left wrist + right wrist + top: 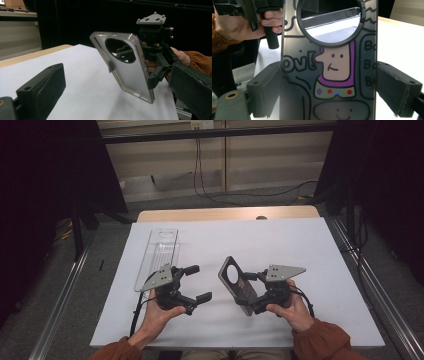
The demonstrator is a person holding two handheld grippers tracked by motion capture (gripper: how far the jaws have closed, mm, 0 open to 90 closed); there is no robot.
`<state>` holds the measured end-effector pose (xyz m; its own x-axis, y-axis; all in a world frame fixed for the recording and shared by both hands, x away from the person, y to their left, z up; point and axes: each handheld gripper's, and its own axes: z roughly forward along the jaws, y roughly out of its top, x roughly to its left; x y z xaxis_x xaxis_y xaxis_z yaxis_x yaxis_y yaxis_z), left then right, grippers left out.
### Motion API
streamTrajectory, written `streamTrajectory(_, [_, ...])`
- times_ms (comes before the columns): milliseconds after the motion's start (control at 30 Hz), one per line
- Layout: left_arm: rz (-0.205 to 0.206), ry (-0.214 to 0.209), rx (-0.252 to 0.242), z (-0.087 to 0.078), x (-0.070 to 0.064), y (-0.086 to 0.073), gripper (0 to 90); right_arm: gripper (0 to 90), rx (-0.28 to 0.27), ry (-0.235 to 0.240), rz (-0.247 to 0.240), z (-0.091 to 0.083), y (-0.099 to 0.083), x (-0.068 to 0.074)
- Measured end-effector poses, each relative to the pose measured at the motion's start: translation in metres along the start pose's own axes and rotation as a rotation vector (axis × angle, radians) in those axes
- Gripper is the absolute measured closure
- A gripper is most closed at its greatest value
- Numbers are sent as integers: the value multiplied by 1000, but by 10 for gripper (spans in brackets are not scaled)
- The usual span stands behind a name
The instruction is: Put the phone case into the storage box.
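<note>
We count one phone case (235,282), clamped upright over the white table (310,270) by our right gripper (252,292); our left gripper (197,282) gapes empty, one clear tray (159,254) behind.

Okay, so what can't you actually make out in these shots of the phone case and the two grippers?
- Phone case, right gripper view: its bottom is cut off by the frame edge; the lettering at its right edge is partly cut by the rim.
- Case, high view: its printed drawing is too small to read.
- Clear tray, high view: the left gripper covers its near end; contents cannot be told.
- Right gripper, left gripper view: the case hides one of its fingers.
</note>
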<state>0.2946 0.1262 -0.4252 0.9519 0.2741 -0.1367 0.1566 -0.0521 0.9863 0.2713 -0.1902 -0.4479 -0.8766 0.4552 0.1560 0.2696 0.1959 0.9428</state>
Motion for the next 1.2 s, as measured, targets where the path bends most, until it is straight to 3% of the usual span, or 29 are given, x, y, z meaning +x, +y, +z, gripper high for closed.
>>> streamTrajectory(267, [22, -67, -20, 12, 0, -4, 11, 123, -6, 18, -18, 2, -1, 0])
streamTrajectory(500, [28, -60, -22, 12, -2, -5, 9, 123, -10, 39, -11, 3, -2, -1])
streamTrajectory(533, [25, -74, -20, 13, -2, -6, 9, 123, -5, 41, -10, 3, -2, -1])
streamTrajectory(567, [21, -53, -18, 14, -3, -7, 9, 123, -6, 44, -11, 4, -3, -1])
streamTrajectory(600, [22, -75, -10, 14, -2, -8, 8, 123, -6, 49, 2, 4, -3, -1])
streamTrajectory(767, [9, -98, -25, 18, -2, -9, 8, 123, -11, 79, -5, 6, -2, 2])
streamTrajectory(800, [3, -83, -29, 19, -3, -9, 8, 123, -14, 85, -12, 6, -2, 3])
streamTrajectory(1200, [-3, -161, -38, 29, -5, -4, 6, 123, -10, 139, -29, 7, 1, 7])
